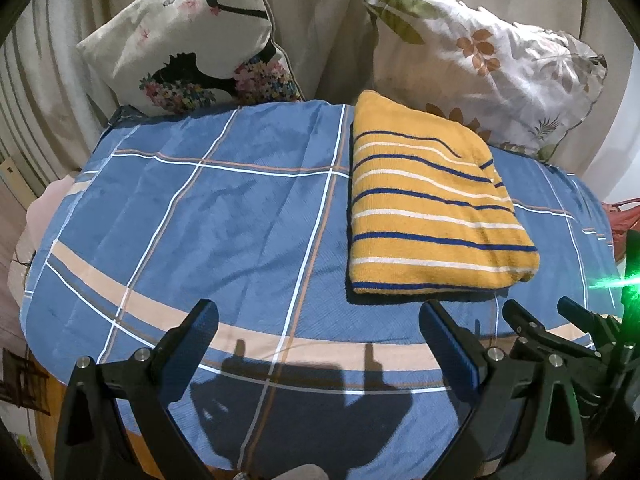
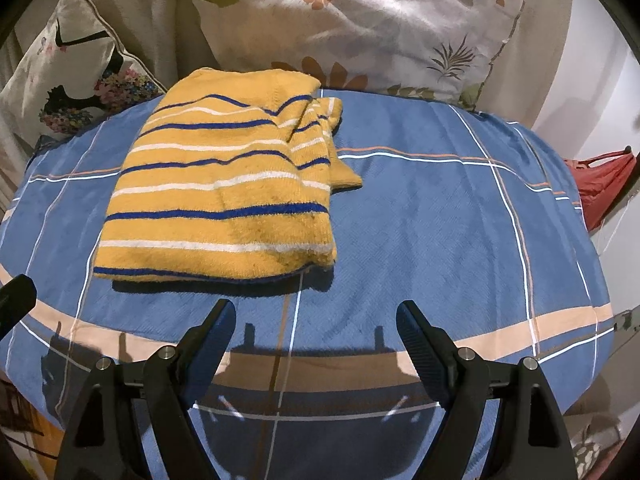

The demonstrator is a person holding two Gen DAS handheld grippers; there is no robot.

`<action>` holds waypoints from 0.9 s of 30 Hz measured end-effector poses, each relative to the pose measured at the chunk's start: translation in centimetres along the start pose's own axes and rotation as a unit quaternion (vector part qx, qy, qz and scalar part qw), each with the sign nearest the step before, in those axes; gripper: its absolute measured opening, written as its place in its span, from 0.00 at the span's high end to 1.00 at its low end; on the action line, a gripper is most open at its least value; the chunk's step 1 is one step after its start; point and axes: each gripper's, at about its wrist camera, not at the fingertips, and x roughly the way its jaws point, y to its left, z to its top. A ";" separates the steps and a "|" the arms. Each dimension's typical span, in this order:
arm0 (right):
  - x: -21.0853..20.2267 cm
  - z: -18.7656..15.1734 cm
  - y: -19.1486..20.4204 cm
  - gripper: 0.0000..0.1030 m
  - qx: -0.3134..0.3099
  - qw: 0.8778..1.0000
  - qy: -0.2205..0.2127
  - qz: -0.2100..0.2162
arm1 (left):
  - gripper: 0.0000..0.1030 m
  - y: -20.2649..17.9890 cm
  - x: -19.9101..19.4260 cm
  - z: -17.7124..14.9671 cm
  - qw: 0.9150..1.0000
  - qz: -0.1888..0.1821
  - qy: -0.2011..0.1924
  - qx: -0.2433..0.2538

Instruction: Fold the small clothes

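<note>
Mostly blue plaid sheet [image 1: 200, 208] over the surface, two printed cushions [image 1: 192, 40] propped behind. Folded yellow striped sweater [image 2: 224, 196] lies flat on the sheet, far side, near the leaf-print cushion [image 2: 360, 20]. Left hand-held gripper [image 1: 320, 320] and right hand-held gripper [image 2: 316, 320] both spread wide, empty, hovering just short of the sweater.
</note>
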 end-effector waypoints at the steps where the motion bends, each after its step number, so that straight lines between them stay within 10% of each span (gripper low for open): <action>1: 0.1 0.1 0.1 0.16 -0.001 1.000 0.001 -0.001 | 0.03 0.0 0.2 0.0 1.000 0.000 0.002 0.000; 27: 0.6 1.5 1.8 0.16 -0.030 0.999 -0.029 -0.010 | 0.03 0.7 0.7 1.1 0.999 0.031 -0.025 -0.006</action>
